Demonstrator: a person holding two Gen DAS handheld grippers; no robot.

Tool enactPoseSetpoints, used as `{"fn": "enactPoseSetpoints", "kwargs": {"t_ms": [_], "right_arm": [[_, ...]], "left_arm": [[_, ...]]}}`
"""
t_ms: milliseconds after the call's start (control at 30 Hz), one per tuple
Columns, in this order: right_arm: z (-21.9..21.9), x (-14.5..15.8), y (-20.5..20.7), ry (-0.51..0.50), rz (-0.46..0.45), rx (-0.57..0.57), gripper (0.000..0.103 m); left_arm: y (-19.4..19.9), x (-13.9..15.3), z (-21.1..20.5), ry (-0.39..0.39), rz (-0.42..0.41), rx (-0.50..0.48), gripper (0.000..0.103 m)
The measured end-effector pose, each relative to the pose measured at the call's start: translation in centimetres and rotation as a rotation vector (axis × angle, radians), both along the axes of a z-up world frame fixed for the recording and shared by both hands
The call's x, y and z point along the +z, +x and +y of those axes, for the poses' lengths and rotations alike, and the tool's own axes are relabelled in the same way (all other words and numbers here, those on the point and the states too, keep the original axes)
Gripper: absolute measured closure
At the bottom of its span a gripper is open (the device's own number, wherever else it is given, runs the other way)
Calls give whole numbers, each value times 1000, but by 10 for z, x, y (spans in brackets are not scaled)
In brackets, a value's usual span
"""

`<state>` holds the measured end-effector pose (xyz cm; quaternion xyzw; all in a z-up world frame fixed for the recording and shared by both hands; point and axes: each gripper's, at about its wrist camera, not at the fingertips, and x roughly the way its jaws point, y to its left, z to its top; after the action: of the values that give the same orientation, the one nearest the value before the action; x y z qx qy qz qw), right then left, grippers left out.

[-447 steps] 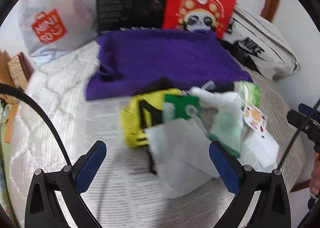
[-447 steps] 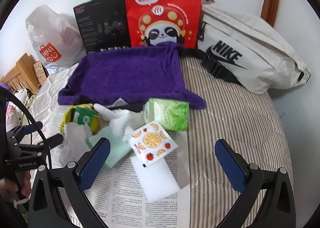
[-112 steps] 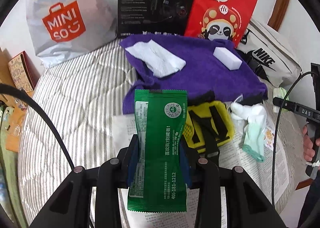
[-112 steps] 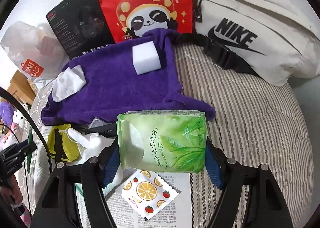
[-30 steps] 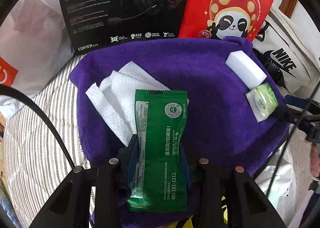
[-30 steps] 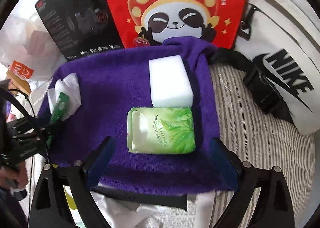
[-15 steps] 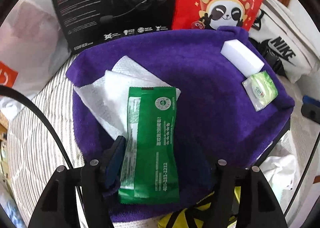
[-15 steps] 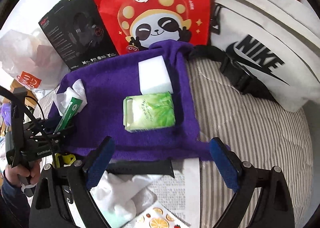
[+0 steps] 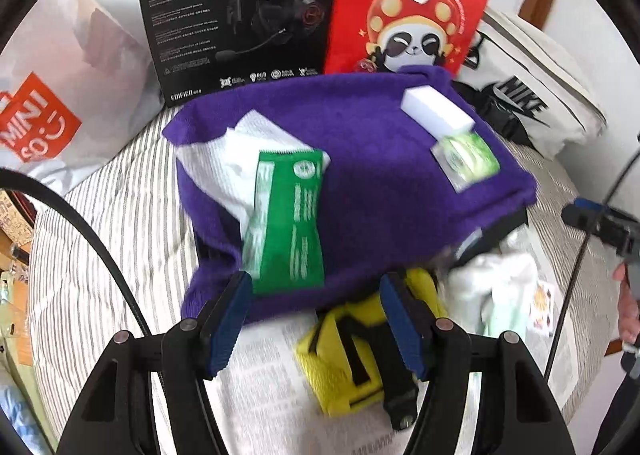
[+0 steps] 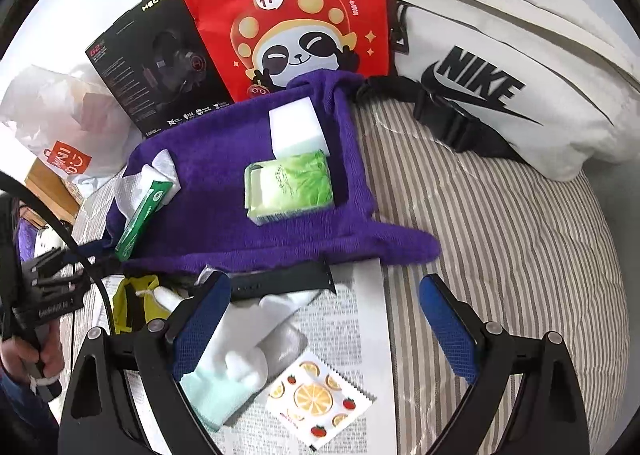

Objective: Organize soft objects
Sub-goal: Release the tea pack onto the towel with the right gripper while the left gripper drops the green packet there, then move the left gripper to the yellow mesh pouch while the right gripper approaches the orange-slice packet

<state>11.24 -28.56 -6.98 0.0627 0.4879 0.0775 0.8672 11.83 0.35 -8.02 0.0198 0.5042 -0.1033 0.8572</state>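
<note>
A purple towel (image 9: 372, 175) (image 10: 224, 211) lies spread on the bed. On it rest a white tissue (image 9: 240, 151), a green sachet (image 9: 288, 215) (image 10: 142, 215) partly over the tissue, a white sponge block (image 9: 436, 111) (image 10: 296, 131) and a green tissue pack (image 9: 466, 161) (image 10: 290, 185). My left gripper (image 9: 316, 325) is open and empty, just in front of the towel's near edge, over a yellow pouch (image 9: 352, 347). My right gripper (image 10: 324, 327) is open and empty above a white and mint glove (image 10: 236, 355) and a fruit-print wipe packet (image 10: 316, 399) on newspaper (image 10: 352, 319).
A black headset box (image 9: 236, 15), a red panda bag (image 9: 408, 7), a white Miniso bag (image 9: 52, 95) and a white Nike pouch (image 10: 520, 67) stand along the back wall. A black strap (image 10: 280, 281) lies at the towel's front edge. A hand (image 10: 36, 355) holds the left gripper.
My left gripper opened, left the green sachet on the towel and drew back toward the newspaper. My right gripper also pulled back from the tissue pack, bringing the glove and fruit packet into view.
</note>
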Motion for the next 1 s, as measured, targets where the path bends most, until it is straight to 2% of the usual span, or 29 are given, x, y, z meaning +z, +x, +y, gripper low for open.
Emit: {"fn": "enactPoseSetpoints", "kwargs": {"t_ms": [333,367,433,500,600,767,867,1000], "right_arm": [[7,0,-22,-6,2,7,9],[8,0,-23,-7,3,9,9],[9,-2,-28,-18,7,16,9],[9,-5,-33,-33,15,22,9],[7,-9,-38,-49,27,21,9],[1,-15,-46,-55,41,8,9],[0,-18,-50,-64,47,10,9],[1,-22,-55,-61,52,13,9]], "left_arm": [[-34,-32,8,-22,11,69,40],[-35,-38,9,-26,13,76,45],[-38,-42,9,-37,-5,85,48],[-42,-41,10,-57,-31,83,68],[-46,-40,16,-89,-44,104,72],[-50,-39,23,-92,-64,105,73],[-49,-41,22,-60,-86,100,74],[-52,-45,24,-84,-115,118,75]]}}
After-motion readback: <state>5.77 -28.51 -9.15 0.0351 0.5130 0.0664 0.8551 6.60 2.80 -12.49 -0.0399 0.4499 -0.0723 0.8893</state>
